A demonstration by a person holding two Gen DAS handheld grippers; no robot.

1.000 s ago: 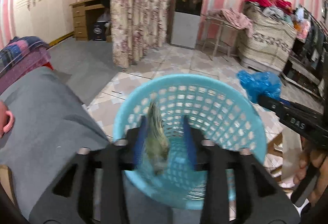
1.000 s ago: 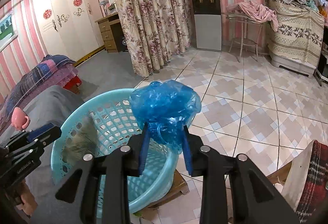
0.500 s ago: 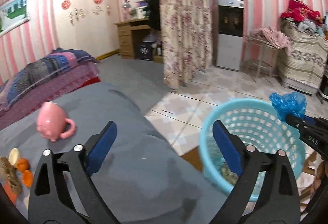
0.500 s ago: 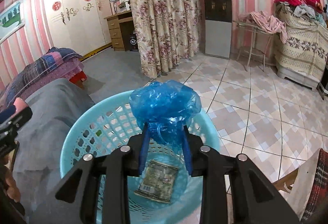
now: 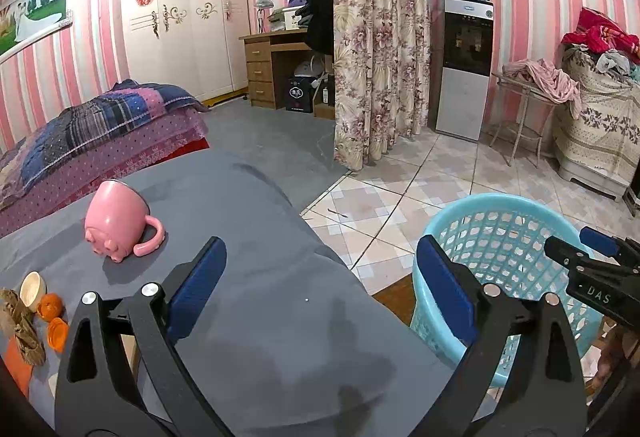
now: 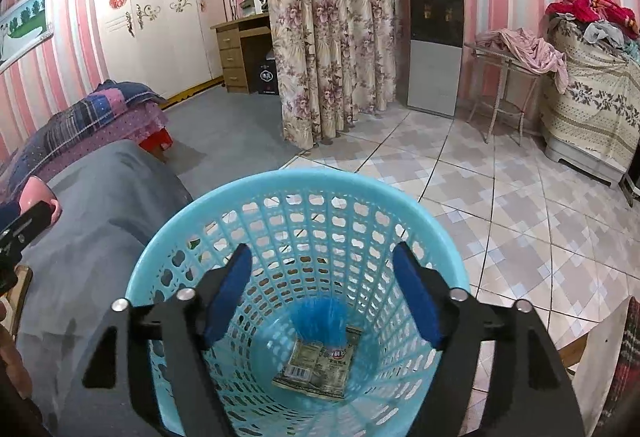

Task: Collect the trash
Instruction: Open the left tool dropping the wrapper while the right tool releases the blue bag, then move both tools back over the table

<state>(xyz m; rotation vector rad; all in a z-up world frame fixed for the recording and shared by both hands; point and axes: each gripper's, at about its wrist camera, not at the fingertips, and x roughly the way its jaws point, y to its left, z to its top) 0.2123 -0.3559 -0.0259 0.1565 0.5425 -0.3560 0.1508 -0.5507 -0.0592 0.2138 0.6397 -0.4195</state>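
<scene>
1. The surface (image 5: 256, 237) is draped in a plain grey cloth with a few darker patches near the camera.
2. A pink pig-shaped mug (image 5: 116, 223) lies tipped over on the cloth towards the left.
3. At the far left edge sit bits of orange peel (image 5: 51, 306), a small pale bowl-like piece (image 5: 32, 287) and a crumpled brown scrap (image 5: 22, 329), all close together.
4. The left gripper (image 5: 320, 289) hangs over the grey cloth with its blue-padded jaws spread wide and nothing between them.
5. A light blue lattice basket (image 6: 304, 197) stands on the floor just beside the right end of the surface.
6. The right gripper (image 6: 322, 297) points down into the basket; its jaws are opening, and nothing is pressed by the pads.
7. A blue plastic bag (image 6: 320, 321), blurred, is inside the basket below the parted jaws, over a printed wrapper (image 6: 320, 365) that lies flat on the basket's bottom.
8. From the left wrist view the right gripper's tip shows above the basket rim, with part of a hand below it.
9. The room has pink-and-white striped walls, a white wardrobe (image 5: 180, 21), a wooden desk (image 5: 276, 65) and a floral curtain (image 5: 376, 73).
10. A water dispenser (image 5: 464, 65) stands by the curtain on pale patterned floor tiles.
11. A bed with a plaid quilt (image 5: 92, 125) lies behind the surface, and clothes are heaped on furniture at the right.
</scene>
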